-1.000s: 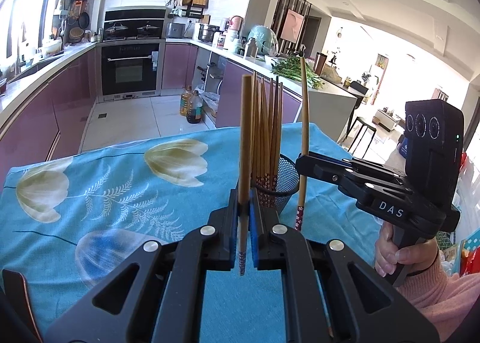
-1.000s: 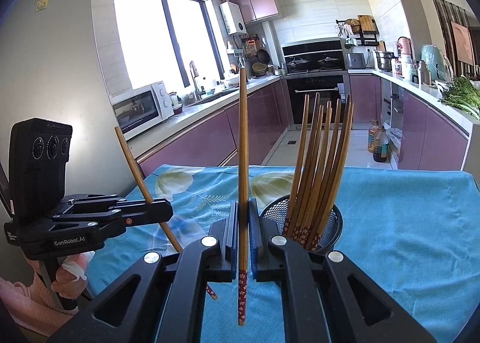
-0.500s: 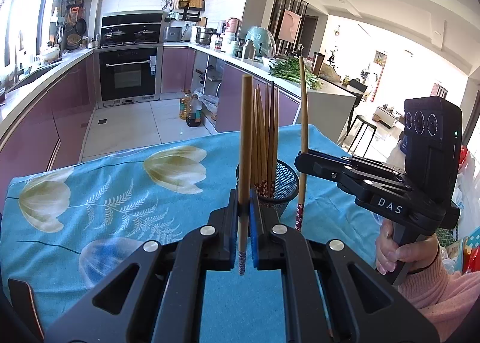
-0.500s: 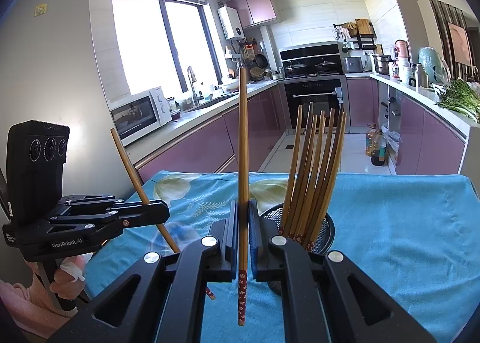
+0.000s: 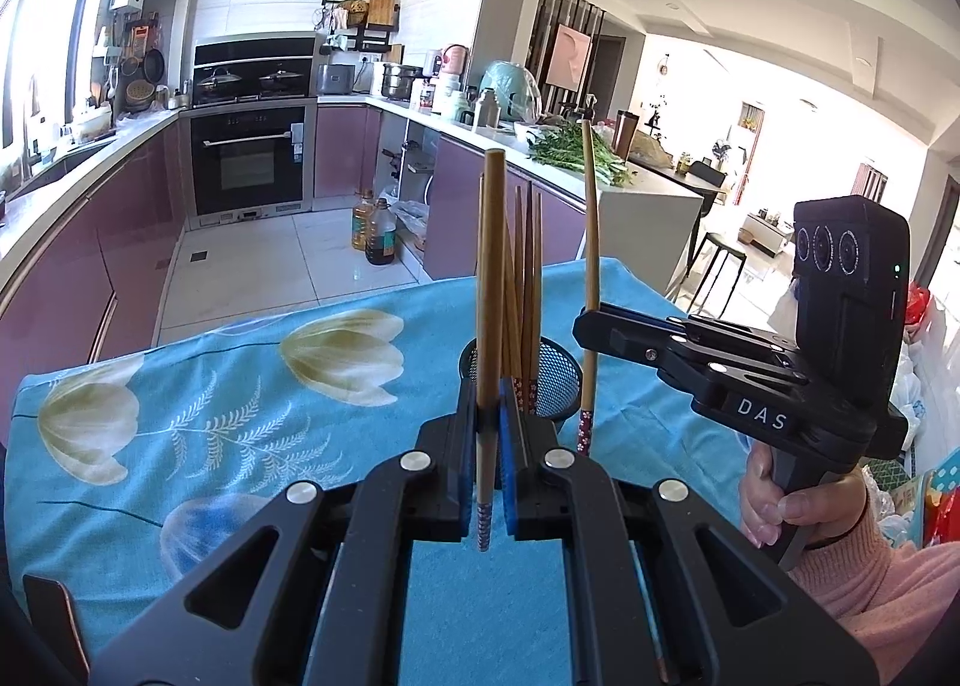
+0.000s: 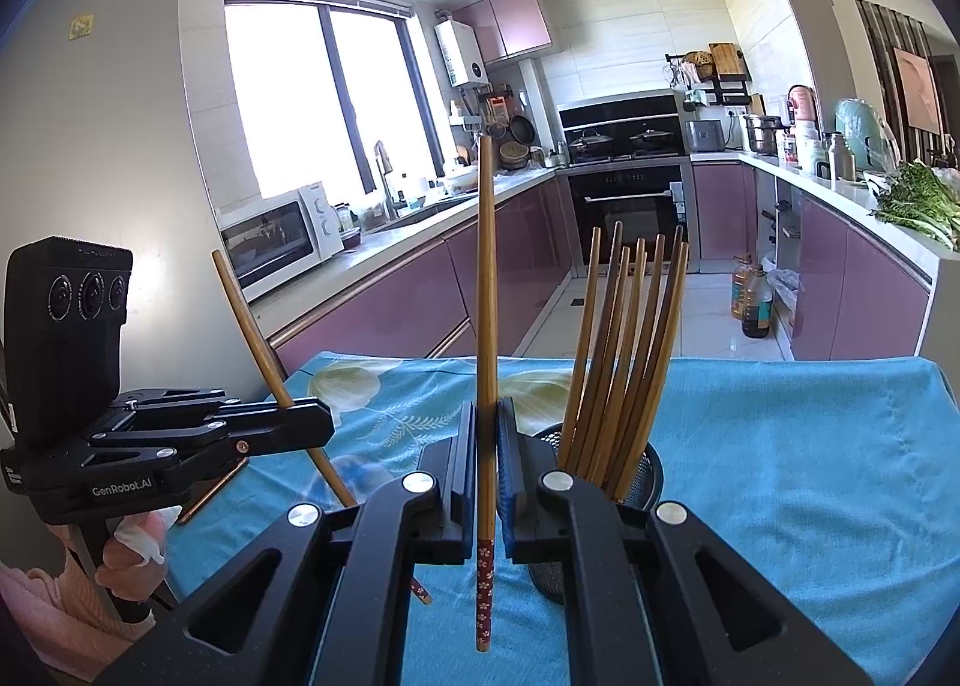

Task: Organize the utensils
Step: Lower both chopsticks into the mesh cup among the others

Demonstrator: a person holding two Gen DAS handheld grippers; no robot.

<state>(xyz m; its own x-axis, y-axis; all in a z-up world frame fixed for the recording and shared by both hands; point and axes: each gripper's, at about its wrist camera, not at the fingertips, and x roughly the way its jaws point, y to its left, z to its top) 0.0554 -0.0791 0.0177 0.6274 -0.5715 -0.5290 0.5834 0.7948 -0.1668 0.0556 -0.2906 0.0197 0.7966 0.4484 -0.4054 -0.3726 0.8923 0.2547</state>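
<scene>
Both grippers were clamped on a single chopstick each. The left gripper [image 5: 486, 434] had its jaws squeezed tight on a wooden chopstick [image 5: 489, 290] held pretty much upright, patterned end poking out below the pads. The right gripper [image 6: 487, 464] was doing the same with its own chopstick [image 6: 486, 326], red flowery tip hanging down under the fingers. Just behind both sat the black mesh holder [image 6: 651, 473] on the blue floral tablecloth [image 6: 780, 446], already stuffed with a fan of chopsticks [image 6: 624, 350] leaning outward. From the right wrist view, the left gripper's chopstick looked tilted, well left of the holder. A hand [image 5: 786, 512] in a pink sleeve gripped the right handle.
</scene>
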